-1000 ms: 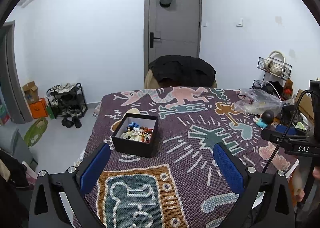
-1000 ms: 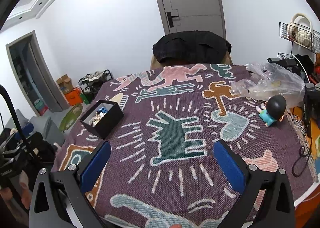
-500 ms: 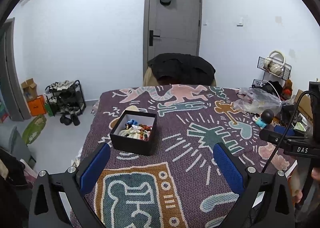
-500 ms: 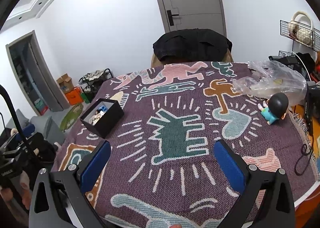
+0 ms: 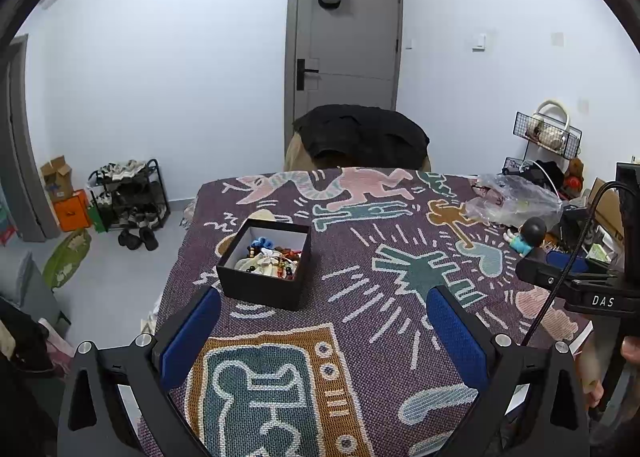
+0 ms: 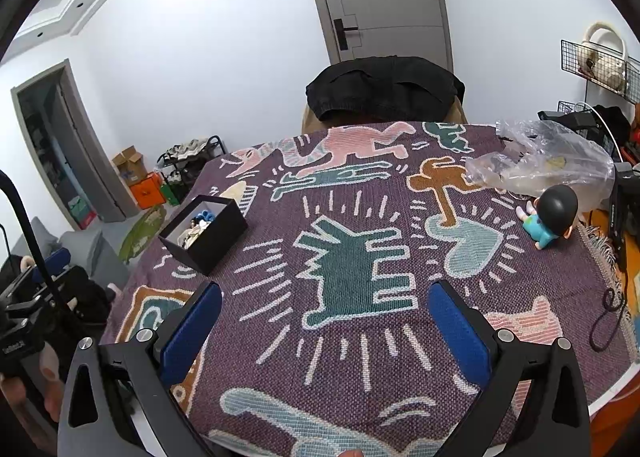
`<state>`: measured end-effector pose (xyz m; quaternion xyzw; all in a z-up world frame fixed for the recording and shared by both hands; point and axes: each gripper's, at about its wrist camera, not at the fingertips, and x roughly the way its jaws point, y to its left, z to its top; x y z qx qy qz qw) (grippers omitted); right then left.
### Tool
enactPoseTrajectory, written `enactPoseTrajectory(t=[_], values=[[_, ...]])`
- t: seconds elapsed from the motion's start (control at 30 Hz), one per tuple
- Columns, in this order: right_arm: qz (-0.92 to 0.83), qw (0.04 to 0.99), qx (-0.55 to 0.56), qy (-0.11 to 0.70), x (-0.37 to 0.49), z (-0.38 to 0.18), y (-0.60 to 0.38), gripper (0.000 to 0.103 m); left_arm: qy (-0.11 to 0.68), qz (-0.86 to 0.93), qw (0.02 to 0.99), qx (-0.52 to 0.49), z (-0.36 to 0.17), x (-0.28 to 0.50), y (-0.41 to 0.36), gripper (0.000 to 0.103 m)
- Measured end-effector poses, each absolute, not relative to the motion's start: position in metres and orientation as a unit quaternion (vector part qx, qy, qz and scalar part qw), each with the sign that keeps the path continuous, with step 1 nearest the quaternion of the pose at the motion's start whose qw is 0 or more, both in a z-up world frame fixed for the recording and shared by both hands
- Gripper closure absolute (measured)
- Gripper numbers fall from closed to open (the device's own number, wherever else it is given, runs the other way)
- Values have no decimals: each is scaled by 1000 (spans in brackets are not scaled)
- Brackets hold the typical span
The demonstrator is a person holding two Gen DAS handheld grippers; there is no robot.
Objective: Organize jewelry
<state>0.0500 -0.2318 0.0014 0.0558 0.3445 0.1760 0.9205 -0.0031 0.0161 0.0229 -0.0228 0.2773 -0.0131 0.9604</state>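
The left gripper (image 5: 324,331) hung above the near edge of the patterned blanket (image 5: 372,285) with its blue-padded jaws spread wide and nothing between them, and the right gripper (image 6: 325,325) was spread and empty likewise. The open black box (image 5: 264,263) of jewelry (image 5: 272,257) sat on the blanket just beyond the left gripper's left finger, well apart from the right gripper. White letters "DAS" showed on the right gripper's body in the left view, while a label at the right view's left edge was probably too blurred to read.

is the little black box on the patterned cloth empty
No, the open black square box holds a heap of mixed beads and jewelry pieces, plainly seen in the left wrist view.
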Motion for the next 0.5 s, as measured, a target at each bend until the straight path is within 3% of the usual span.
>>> enactPoseTrajectory(t=[0.5], values=[[175, 919, 56, 349, 50, -2, -231, 0, 276, -25, 960, -34, 21, -4, 13, 0]])
